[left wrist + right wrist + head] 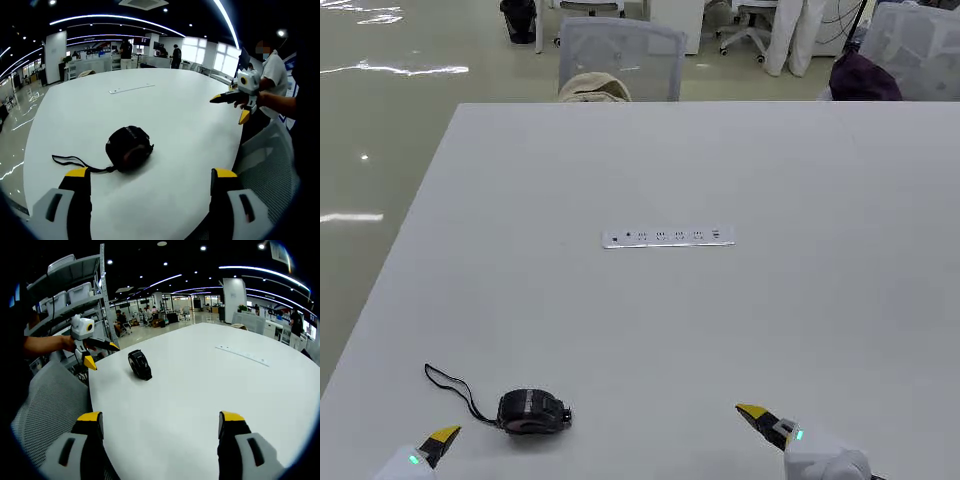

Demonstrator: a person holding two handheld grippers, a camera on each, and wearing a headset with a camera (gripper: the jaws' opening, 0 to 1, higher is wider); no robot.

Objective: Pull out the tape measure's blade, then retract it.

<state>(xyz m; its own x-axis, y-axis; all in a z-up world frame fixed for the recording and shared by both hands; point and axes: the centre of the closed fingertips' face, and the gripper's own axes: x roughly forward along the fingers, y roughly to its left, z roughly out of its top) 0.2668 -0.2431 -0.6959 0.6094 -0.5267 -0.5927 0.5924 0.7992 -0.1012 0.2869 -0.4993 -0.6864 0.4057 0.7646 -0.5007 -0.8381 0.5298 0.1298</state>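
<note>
**Head view: both grippers open, tape measure lies free by the left one**

Most of the head view is taken up by the wide white table (pixel 670 330). A grey mesh chair (pixel 620 55) stands at its far edge. A white power strip (pixel 667 237) lies flat near the middle of the table, well apart from everything else.

The left gripper (pixel 151 173) is at the near left edge of the table. Its yellow-tipped jaws are spread wide and hold nothing. The right gripper (pixel 162 416) is at the near right, and its jaws are also parted and empty. Each one appears in the other's gripper view, held in a hand with its jaws apart.

The black tape measure (pixel 533 411) rests on the table near the front left. It is just ahead of the left gripper and well apart from the right one. In the left gripper view it sits beyond the jaw tips, in line with the gap between them, and neither jaw touches it.

Its thin black wrist strap (pixel 448 380) trails across the tabletop from the case toward the left edge.
</note>
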